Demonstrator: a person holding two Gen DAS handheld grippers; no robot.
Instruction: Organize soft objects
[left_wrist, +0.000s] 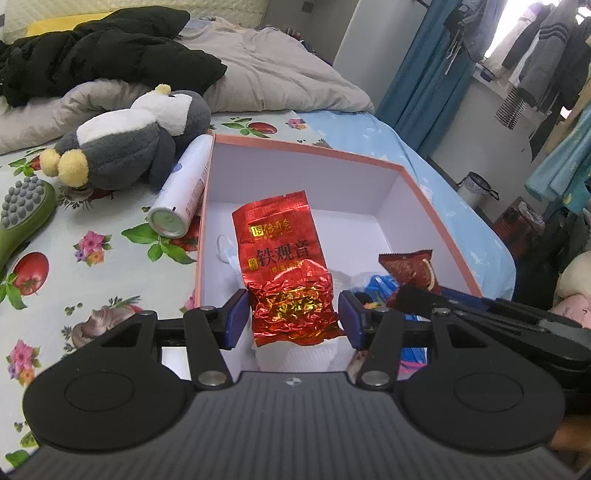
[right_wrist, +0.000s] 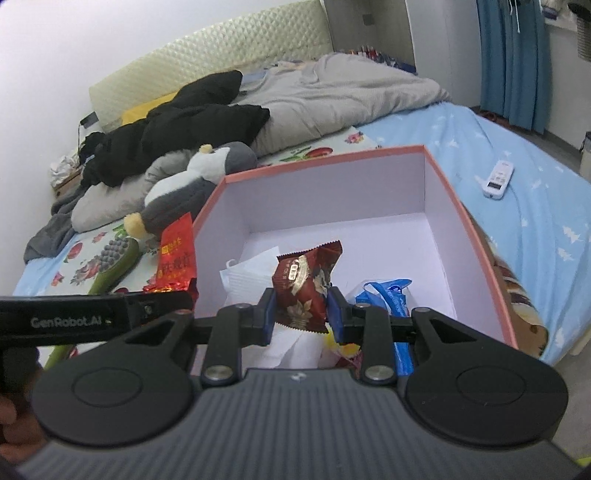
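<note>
My left gripper (left_wrist: 293, 319) is shut on a shiny red tea packet (left_wrist: 284, 258) and holds it over the near part of a pink-rimmed white box (left_wrist: 373, 157). My right gripper (right_wrist: 301, 314) is shut on a dark red snack packet (right_wrist: 304, 280), also over the box (right_wrist: 325, 162). The snack packet shows in the left wrist view (left_wrist: 410, 269) and the tea packet in the right wrist view (right_wrist: 175, 258). White tissue (right_wrist: 247, 277), a blue wrapper (right_wrist: 388, 291) and other small packets lie in the box near its front.
A grey and white penguin plush (left_wrist: 136, 136) lies on the floral sheet left of the box, with a white spray can (left_wrist: 181, 188) against the box wall and a green massage brush (left_wrist: 26, 210). Black clothes (left_wrist: 103, 55) and a grey duvet (left_wrist: 273, 70) lie behind. A remote (right_wrist: 498, 177) lies on the blue sheet.
</note>
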